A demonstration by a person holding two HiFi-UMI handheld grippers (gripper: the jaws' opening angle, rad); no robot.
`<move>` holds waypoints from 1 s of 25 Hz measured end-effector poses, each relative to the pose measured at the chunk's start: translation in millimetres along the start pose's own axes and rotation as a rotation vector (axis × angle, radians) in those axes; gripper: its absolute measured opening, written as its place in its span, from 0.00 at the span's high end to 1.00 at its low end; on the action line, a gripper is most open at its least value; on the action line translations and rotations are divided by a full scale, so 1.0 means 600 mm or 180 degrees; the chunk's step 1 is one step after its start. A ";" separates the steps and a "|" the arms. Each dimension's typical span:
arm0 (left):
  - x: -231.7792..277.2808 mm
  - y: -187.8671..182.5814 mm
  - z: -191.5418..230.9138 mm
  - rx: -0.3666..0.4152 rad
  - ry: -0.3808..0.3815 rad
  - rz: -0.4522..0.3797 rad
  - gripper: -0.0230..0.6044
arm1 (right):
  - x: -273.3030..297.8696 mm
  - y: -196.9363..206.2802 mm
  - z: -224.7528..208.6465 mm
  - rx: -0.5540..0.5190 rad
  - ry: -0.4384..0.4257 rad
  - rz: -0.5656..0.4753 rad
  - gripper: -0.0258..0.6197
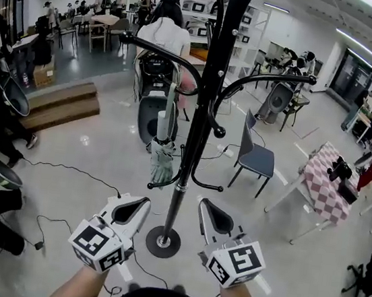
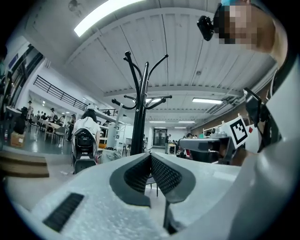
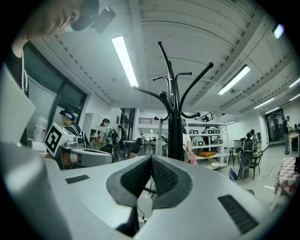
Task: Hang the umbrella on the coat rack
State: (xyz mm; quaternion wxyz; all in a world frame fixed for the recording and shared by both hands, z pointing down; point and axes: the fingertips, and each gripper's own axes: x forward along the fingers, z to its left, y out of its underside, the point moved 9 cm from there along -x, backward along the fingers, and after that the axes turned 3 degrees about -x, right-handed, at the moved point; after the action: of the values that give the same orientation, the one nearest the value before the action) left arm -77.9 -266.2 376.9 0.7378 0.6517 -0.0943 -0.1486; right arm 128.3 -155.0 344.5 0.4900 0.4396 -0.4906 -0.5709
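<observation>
I am holding both tools low at the bottom of the head view, one on each side of the coat rack's round base (image 1: 163, 241). My left gripper (image 1: 133, 210) is pressing its pads together with nothing between them, and my right gripper (image 1: 212, 217) is doing the same. Both are empty and pointing up the pole.

Just beyond them, left of the black coat rack (image 1: 199, 112) pole, the folded umbrella (image 1: 163, 155) is hanging straight down from one of the curved arms at mid height. Its pale shaft is uppermost and its grey-green canopy is dangling near the lowest hook. Neither gripper is touching it.

Judging from this, the hanging itself is looking done. All that is remaining for me is backing away, provided the umbrella is sitting securely on the arm, which I cannot tell from here.

Farther off, a grey chair (image 1: 256, 157) is standing at centre right.
</observation>
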 end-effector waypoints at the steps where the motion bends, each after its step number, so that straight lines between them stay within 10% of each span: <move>1: 0.002 0.001 -0.005 -0.0028 -0.0001 0.0002 0.95 | -0.001 0.000 -0.004 -0.0002 -0.0023 0.0000 0.95; 25: 0.039 0.021 -0.048 0.0003 -0.0275 0.0066 0.95 | -0.017 0.021 -0.052 -0.0034 -0.0107 -0.0037 0.95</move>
State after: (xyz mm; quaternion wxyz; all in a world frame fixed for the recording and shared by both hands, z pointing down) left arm -45.0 -245.8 384.1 0.7342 0.6440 -0.1330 -0.1689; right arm 162.0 -149.7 352.8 0.4807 0.4302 -0.4932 -0.5836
